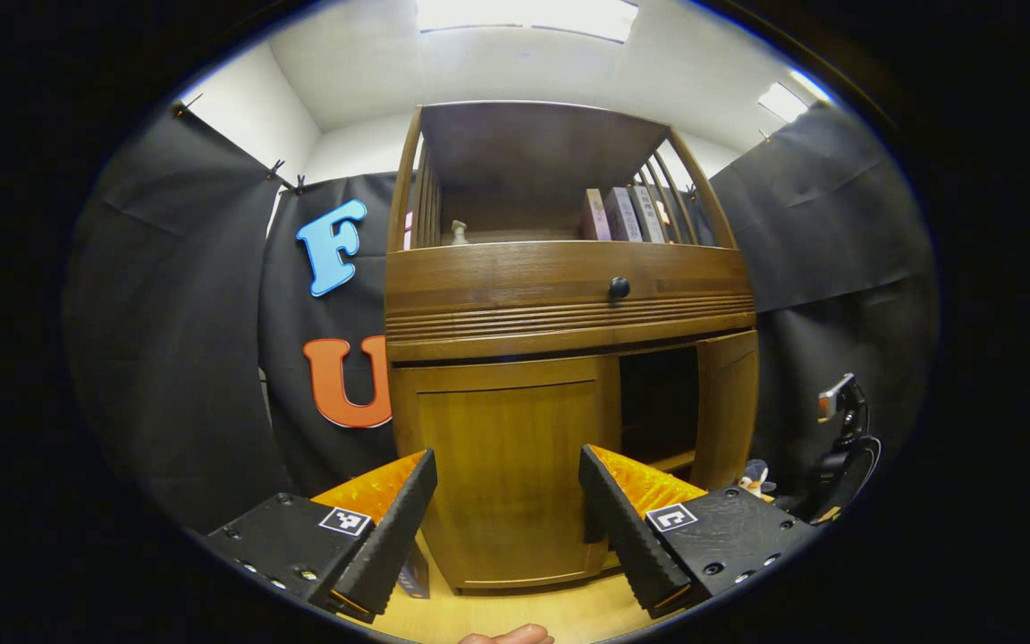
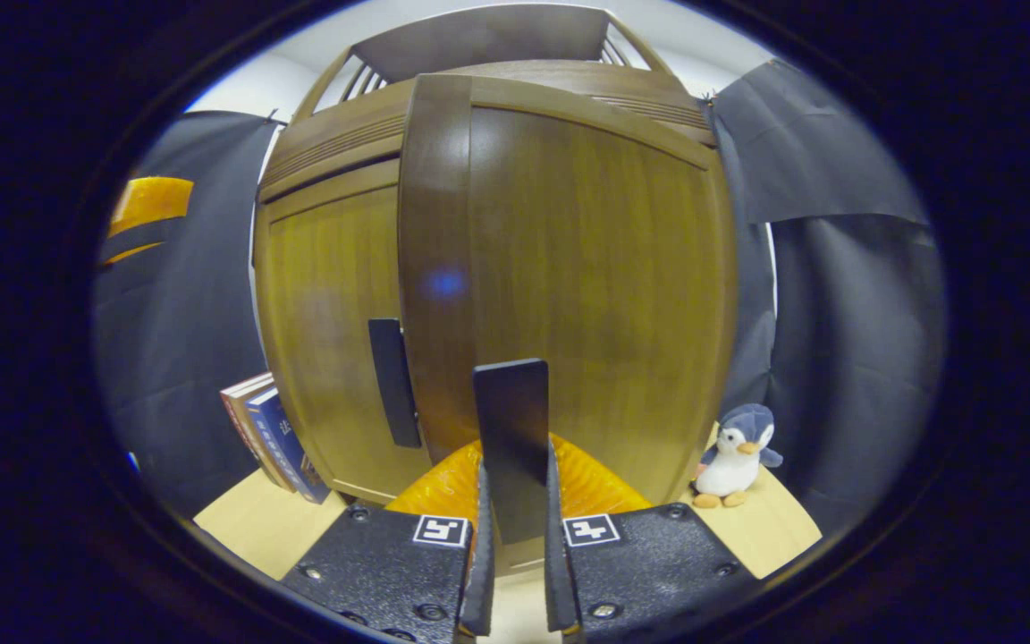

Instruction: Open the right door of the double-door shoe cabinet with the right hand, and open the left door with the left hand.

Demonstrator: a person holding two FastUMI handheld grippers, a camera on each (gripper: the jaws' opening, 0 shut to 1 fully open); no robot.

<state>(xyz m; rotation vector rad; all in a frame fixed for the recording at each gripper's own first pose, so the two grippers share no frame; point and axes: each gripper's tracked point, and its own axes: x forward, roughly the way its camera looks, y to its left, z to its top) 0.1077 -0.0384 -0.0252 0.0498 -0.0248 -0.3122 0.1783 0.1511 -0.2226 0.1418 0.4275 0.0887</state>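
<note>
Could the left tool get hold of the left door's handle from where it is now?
Probably yes. The left tool is open and faces the closed left door with bare space between. The handle sits at that door's inner edge; the right door, swung open on the other tool, stands off to the side.

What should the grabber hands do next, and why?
Probably keep swinging the right door wider. The right gripper is shut on its black handle, and the door stands only partly open, a dark gap showing in the left gripper view. The left door is closed, with the left gripper open and short of it, so that door likely comes after.
</note>
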